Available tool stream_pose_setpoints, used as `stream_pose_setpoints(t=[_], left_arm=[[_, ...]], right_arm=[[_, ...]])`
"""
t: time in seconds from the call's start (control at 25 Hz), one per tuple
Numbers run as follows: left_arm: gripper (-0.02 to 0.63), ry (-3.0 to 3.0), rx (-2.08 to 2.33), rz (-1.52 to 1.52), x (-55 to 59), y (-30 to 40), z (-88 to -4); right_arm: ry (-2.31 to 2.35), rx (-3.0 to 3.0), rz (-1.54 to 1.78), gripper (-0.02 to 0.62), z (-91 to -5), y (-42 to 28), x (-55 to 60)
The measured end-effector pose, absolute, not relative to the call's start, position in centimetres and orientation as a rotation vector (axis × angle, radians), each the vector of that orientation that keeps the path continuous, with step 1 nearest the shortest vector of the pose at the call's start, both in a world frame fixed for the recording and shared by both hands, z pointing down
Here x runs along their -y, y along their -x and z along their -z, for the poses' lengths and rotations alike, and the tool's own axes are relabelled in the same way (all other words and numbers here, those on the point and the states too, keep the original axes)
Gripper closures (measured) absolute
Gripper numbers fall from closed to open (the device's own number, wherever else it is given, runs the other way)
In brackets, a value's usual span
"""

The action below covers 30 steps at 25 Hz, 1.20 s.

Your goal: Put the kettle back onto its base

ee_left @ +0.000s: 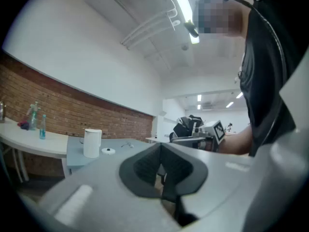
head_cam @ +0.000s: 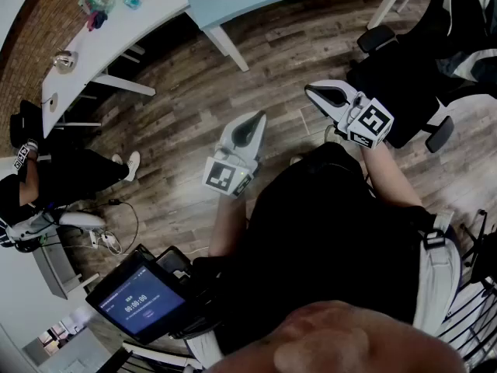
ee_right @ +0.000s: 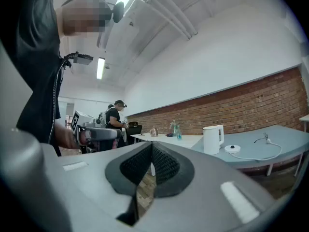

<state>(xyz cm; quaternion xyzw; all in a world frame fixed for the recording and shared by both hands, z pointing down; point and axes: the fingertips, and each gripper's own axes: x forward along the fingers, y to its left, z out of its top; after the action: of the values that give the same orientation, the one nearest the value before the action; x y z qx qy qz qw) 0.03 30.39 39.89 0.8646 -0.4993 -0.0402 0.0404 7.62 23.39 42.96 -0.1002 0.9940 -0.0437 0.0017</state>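
The white kettle [ee_right: 213, 139] stands upright on the grey tabletop [ee_right: 285, 137], just beside its round base [ee_right: 232, 149], not on it. Well away from the base, the 2 tools, left tongs [ee_left: 161, 148] and right tongs [ee_right: 151, 148], are each pressed together, pinching nothing.

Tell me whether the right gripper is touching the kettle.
Apart. In the right gripper view the right gripper is shut and empty, with the kettle far off on the table.

White kettle [ee_right: 213, 139] upright beside base [ee_right: 232, 149]
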Motion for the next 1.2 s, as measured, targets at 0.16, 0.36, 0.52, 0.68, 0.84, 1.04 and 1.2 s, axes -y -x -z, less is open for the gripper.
stream_pose_setpoints(t=[0.16,0.36,0.52,0.68,0.84,1.04,1.2], left_arm=[[0.603,-2.644,1.53,0.121,-30.2,-0.1,-39.8],[0.603,-2.64,1.527,0.119,-30.2,-0.1,-40.1],[0.603,-2.635,1.53,0.122,-30.4,-0.1,-40.2],[0.603,-2.627,1.531,0.123,-30.5,0.0,-40.4],[0.603,-2.631,1.529,0.128,-30.4,0.0,-40.3],[0.603,-2.635,1.517,0.123,-30.6,-0.1,-40.5],[0.603,-2.641,1.513,0.13,-30.7,-0.1,-40.4]], right_arm=[[0.319,-3.12,0.127,0.592,-42.9,-7.7,-23.2],[0.312,-3.127,0.109,0.592,-42.9,-7.6,-23.3],[0.308,-3.13,0.111,0.592,-43.0,-7.5,-23.4],[0.317,-3.122,0.109,0.592,-43.1,-7.4,-23.5],[0.286,-3.06,0.17,0.592,-42.1,-7.7,-23.5],[0.261,-3.096,0.096,0.592,-42.5,-7.4,-24.2],[0.265,-3.111,0.104,0.592,-42.9,-7.2,-24.4]])
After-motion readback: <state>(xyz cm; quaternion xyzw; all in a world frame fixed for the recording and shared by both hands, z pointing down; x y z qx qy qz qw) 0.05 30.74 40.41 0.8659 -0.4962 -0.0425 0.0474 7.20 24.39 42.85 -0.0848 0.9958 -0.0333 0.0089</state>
